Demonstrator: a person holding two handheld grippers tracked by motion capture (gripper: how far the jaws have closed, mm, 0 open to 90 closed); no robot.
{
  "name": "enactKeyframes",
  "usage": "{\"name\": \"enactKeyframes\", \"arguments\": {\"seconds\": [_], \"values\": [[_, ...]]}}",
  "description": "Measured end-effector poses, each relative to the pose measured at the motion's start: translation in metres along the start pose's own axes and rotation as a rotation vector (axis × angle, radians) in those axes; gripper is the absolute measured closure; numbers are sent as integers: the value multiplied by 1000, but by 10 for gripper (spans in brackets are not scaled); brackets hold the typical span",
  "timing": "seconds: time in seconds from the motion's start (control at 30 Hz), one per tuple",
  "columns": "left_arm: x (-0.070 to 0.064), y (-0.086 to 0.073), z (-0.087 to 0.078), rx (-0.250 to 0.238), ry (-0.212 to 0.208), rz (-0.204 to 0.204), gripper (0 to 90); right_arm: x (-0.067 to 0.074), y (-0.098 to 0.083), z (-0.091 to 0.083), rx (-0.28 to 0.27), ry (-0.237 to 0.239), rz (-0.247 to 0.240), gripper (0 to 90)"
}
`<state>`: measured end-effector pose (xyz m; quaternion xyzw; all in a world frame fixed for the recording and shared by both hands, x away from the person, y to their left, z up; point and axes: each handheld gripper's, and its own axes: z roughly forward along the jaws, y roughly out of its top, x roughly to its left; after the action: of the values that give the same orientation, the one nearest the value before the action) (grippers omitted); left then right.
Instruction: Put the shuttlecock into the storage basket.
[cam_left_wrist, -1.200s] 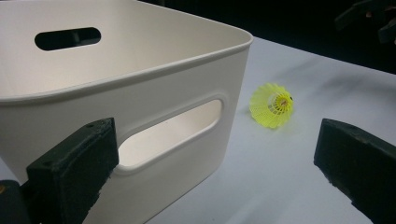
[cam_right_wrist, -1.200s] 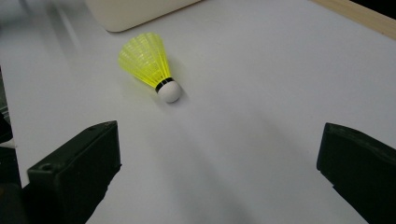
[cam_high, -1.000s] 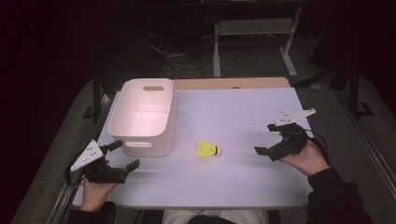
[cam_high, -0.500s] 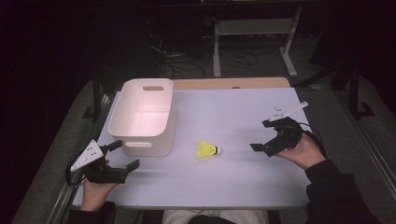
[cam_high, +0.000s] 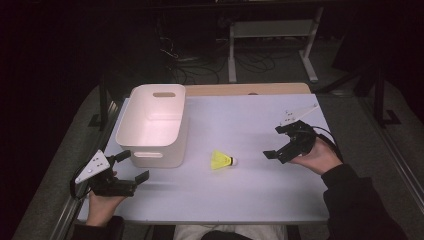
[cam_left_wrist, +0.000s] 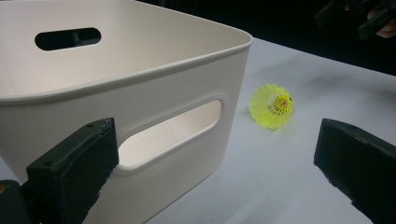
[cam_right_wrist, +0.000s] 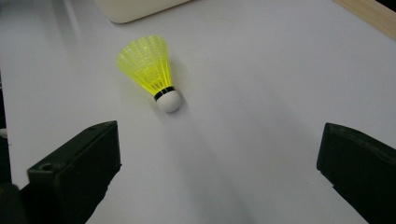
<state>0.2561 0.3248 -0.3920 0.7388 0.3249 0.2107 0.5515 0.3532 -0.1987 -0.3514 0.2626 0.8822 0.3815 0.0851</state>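
A yellow shuttlecock (cam_high: 221, 160) (cam_left_wrist: 272, 105) (cam_right_wrist: 150, 71) with a white cork tip lies on its side on the white table, cork toward the right. My right gripper (cam_high: 275, 141) (cam_right_wrist: 219, 172) is open a little to its right, jaws aimed at the cork, nothing between them. A white plastic bin (cam_high: 156, 123) (cam_left_wrist: 116, 79) with handle slots stands left of the shuttlecock and looks empty. My left gripper (cam_high: 131, 166) (cam_left_wrist: 215, 177) is open at the table's front left, just in front of the bin's near corner.
The white table top (cam_high: 240, 120) has bare room at the front and back right. A strip of wood (cam_high: 245, 89) runs along the far edge. Beyond it stand a metal stand (cam_high: 272, 37) and cables on a dark floor.
My right gripper has moved left and slightly toward the front, closing in on the shuttlecock. The left gripper, the bin and the shuttlecock have stayed put.
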Motion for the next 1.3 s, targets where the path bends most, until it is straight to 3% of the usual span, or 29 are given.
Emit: {"name": "enactKeyframes", "arguments": {"seconds": [0.67,1.3], "values": [[0,0,-1,-7,-4,-6,0,-8,23,17,17,13,-43,0],[0,0,-1,-7,-5,-6,0,-5,37,37,46,54,-80,0]]}}
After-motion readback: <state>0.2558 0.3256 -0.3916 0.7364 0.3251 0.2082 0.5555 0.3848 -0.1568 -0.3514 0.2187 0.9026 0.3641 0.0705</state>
